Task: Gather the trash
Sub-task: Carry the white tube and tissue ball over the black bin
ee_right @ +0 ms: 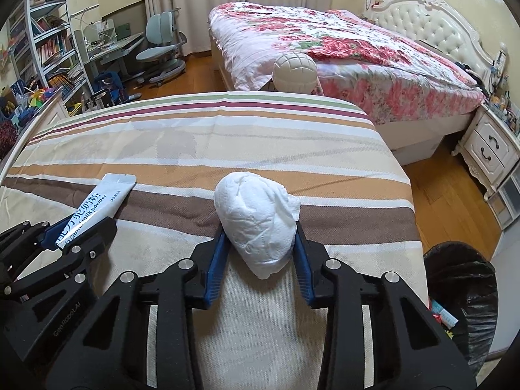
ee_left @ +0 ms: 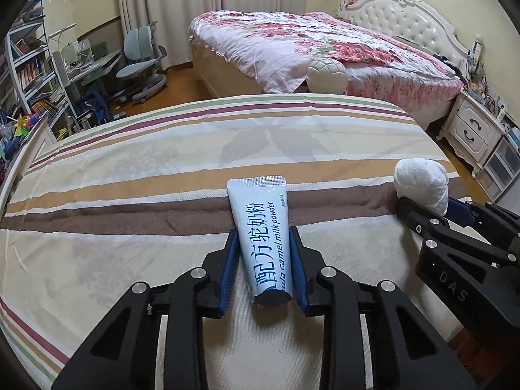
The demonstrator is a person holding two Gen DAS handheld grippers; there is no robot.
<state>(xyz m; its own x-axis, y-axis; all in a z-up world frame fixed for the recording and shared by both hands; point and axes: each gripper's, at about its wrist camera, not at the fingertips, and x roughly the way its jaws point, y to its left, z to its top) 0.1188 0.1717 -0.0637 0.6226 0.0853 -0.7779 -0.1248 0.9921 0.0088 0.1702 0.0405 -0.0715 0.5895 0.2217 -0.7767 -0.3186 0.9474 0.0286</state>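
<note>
- Lifting both pieces straight up off the striped bed looks like the step in hand; a firm pinch before any swing toward the bin should keep them from slipping.
- Left claw: nearly pressed together, its blue pads pinching the sachet at its lower half. The sachet points away from the claw, its sealed end lying over the brown stripe.
- Right claw: narrowed, pads squeezing the tissue wad at both sides. The wad is soft, so it may compress and slide; I judge a deeper bite safer.
- The bin, lined with a black bag, stands on the floor just beside the bed's right edge, nearest the right claw, with some trash already inside.
- Carry the wad there first, then bring the sachet across.
</note>
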